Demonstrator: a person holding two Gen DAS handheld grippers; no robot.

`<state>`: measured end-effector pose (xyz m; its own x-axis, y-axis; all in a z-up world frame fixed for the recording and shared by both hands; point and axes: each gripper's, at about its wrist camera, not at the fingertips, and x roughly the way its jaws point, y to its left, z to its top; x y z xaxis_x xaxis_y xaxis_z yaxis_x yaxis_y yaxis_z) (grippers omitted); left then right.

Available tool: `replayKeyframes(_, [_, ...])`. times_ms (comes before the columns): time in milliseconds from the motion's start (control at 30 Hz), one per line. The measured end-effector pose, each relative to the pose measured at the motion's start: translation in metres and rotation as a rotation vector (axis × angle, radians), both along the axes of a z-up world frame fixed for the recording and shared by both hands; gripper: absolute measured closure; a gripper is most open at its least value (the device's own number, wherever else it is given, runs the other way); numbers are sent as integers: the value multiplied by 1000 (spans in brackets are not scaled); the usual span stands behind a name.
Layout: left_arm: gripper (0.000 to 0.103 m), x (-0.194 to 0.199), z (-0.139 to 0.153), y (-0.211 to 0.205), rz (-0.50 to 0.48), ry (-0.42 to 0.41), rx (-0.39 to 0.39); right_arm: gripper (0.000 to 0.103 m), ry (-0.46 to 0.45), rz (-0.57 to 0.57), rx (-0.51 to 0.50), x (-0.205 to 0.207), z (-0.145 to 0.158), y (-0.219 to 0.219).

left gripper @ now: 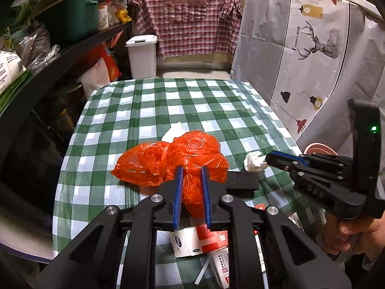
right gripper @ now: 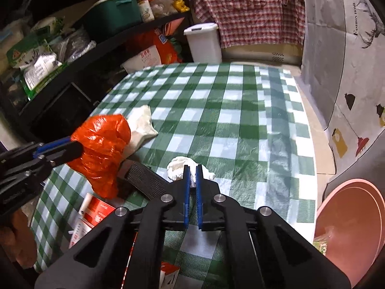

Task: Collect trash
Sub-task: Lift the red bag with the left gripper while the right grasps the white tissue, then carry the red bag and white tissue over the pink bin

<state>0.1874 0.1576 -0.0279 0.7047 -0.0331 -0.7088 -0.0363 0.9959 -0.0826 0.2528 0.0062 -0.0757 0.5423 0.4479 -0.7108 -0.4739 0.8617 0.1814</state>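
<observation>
A crumpled orange plastic bag (left gripper: 173, 161) lies on the green-checked table (left gripper: 192, 103), and my left gripper (left gripper: 191, 168) is shut on its near end, with plastic pinched between the blue pads. The right wrist view shows that gripper (right gripper: 77, 147) at the left, with the bag (right gripper: 103, 149) bunched at its tip. My right gripper (right gripper: 192, 167) is shut on a small white tissue wad (right gripper: 178, 166) near the table's middle. From the left wrist view the same gripper (left gripper: 268, 157) comes in from the right, holding the wad (left gripper: 253, 162). A second white tissue (right gripper: 142, 125) lies behind the bag.
A black ribbed flat item (right gripper: 146, 180) lies between the grippers. Red-and-white cartons (left gripper: 199, 240) sit at the near edge. A white lidded bin (left gripper: 142, 55) stands beyond the table, cluttered shelves (left gripper: 48, 55) to the left, and a pink basin (right gripper: 353, 226) low on the right.
</observation>
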Motion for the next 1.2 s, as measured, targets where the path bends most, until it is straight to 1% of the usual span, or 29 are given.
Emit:
replayKeyframes(300, [90, -7, 15, -3, 0, -43, 1, 98, -62, -9, -6, -17, 20, -9])
replayKeyframes(633, [90, -20, 34, -5, 16, -87, -5, 98, -130, -21, 11, -43, 50, -27])
replayKeyframes(867, [90, -33, 43, -13, 6, -112, -5, 98, -224, -34, 9, -70, 81, -36])
replayKeyframes(967, [90, -38, 46, -15, 1, -116, -9, 98, -256, -50, 9, -79, 90, -43])
replayKeyframes(1200, [90, -49, 53, -18, 4, -132, -28, 98, -279, -103, 37, -98, 105, -67])
